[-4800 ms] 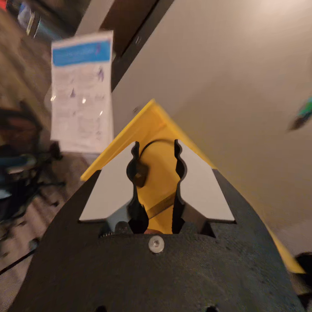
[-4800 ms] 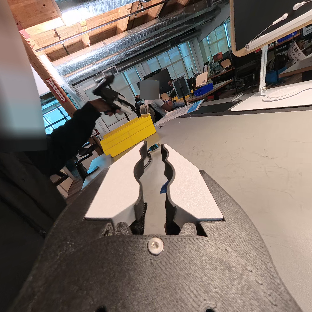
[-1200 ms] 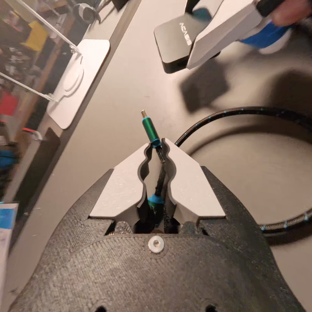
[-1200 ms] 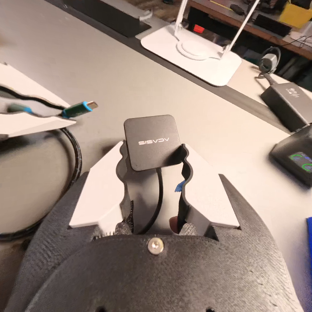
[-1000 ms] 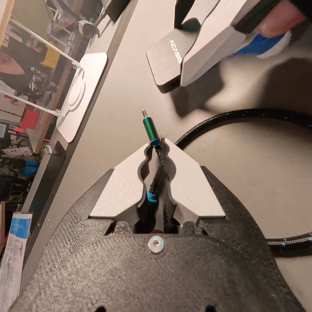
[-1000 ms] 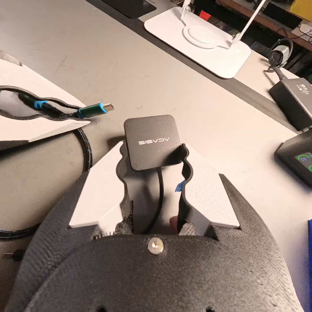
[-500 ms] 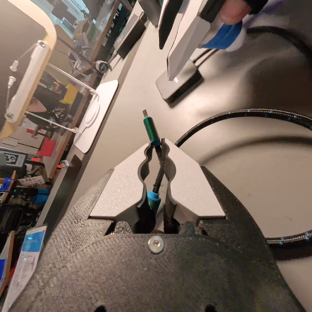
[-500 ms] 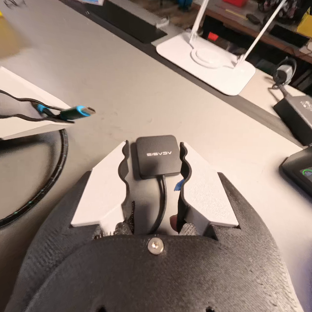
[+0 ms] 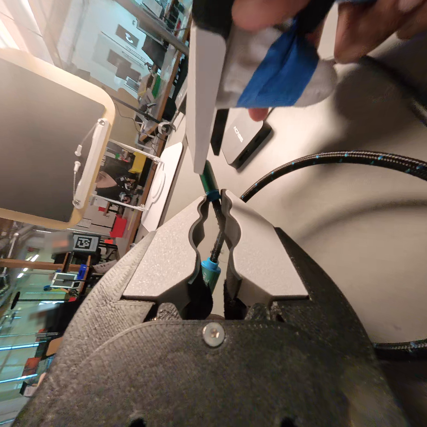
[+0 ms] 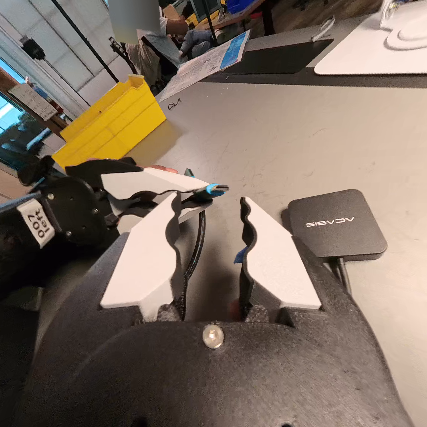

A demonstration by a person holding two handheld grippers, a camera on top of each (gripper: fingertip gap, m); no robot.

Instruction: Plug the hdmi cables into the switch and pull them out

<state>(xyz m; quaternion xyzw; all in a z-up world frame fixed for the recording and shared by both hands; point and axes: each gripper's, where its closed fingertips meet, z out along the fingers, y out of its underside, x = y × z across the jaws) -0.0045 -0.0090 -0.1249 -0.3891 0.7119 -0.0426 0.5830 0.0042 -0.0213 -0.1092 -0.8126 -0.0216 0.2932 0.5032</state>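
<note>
My left gripper [image 9: 213,196] is shut on the thin black cable just behind a green plug [image 9: 209,176] with a blue collar. The plug sticks out ahead of the tips and a white finger [image 9: 201,92] of my right gripper hides its end. In the right wrist view my right gripper [image 10: 209,201] is open and empty. The plug [image 10: 213,189], held by my left gripper [image 10: 203,191], hovers just above its tips. The black square switch [image 10: 335,221] lies flat on the grey table [image 10: 300,138], just right of my right finger. It also shows in the left wrist view [image 9: 246,143], beyond the plug.
A thick braided black cable [image 9: 323,159] loops over the table and runs between my right gripper's fingers [image 10: 198,231]. A yellow bin [image 10: 111,124], a printed sheet [image 10: 208,62], a black mat [image 10: 277,57] and a white stand base [image 10: 381,46] line the far edge. A person sits beyond. My left and right fingertips are right by each other.
My right gripper has let go of the switch, opened wider and moved left, so the switch now lies to its right. My left gripper still holds the cable, now close to the right gripper.
</note>
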